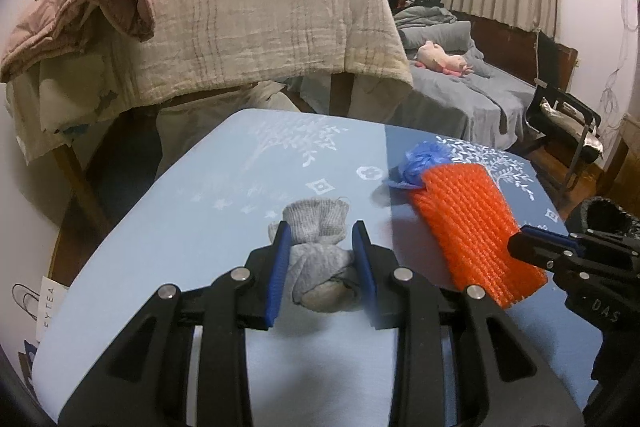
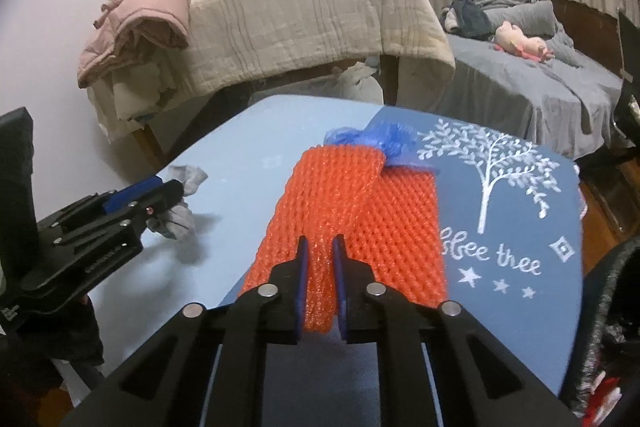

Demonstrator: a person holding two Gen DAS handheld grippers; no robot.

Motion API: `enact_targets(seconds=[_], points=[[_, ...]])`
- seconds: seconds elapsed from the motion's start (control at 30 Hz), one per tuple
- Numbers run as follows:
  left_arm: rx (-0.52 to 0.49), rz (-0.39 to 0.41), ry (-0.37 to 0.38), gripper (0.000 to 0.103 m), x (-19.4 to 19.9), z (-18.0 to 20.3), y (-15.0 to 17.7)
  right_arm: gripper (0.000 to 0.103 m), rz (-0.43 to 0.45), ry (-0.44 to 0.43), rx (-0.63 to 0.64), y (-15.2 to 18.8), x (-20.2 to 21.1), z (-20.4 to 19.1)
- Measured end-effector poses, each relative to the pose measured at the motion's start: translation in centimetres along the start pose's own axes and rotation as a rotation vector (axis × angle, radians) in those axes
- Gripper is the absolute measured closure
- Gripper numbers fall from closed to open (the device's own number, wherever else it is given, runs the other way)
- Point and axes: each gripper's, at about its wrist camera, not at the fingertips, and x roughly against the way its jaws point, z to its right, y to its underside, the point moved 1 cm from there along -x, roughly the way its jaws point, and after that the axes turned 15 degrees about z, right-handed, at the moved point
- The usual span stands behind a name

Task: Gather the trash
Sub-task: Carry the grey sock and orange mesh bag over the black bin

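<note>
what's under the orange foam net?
The blue tablecloth lies under the orange foam net, with a crumpled blue plastic bag poking out at its far end. How far the bag reaches underneath is hidden. The right gripper pinches the net's near edge.

The tablecloth [image 2: 520,227] carries white script lettering beneath a white tree motif; the legible portion reads "lbee thee", with its first characters hidden behind the orange foam netting [image 2: 360,211]. A white paper item [image 1: 50,303] at the lower left edge of the left wrist view bears vertical lettering reading "EYTEA", possibly cut off. The right gripper [image 1: 524,241] body shows embossed letters "DAS". Embossed lettering on the left gripper [image 2: 172,193] body is illegible.
</note>
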Motion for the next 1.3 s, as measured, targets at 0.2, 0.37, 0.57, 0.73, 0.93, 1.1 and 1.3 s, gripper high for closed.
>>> enact_targets(seconds=[0.2, 0.37, 0.57, 0.73, 0.93, 1.1, 1.3], points=[[-0.012, 0.021, 0.031, 0.073, 0.9, 1.8, -0.9, 0.091, 0.04, 0.015, -0.001, -1.3, 1.9, 0.7], [-0.022, 0.036, 0.062, 0.073, 1.4, 3.4, -1.7, 0.091, 0.069, 0.034, -0.012, -2.1, 3.5, 1.7], [-0.026, 0.056, 0.098, 0.073, 2.2, 5.3, -2.6, 0.091, 0.1, 0.06, -0.02, -2.8, 5.9, 3.1], [-0.034, 0.075, 0.135, 0.073, 2.8, 7.4, -3.3, 0.091, 0.127, 0.092, -0.018, -3.1, 7.9, 4.1], [-0.042, 0.091, 0.181, 0.073, 3.2, 9.9, -4.1, 0.091, 0.159, 0.133, -0.026, -3.5, 10.2, 5.8], [-0.051, 0.104, 0.235, 0.073, 3.6, 12.5, -4.6, 0.091, 0.186, 0.177, -0.041, -3.7, 12.2, 7.6], [-0.071, 0.116, 0.3, 0.073, 4.2, 16.0, -4.8, 0.091, 0.21, 0.236, -0.056, -3.7, 14.8, 10.2]])
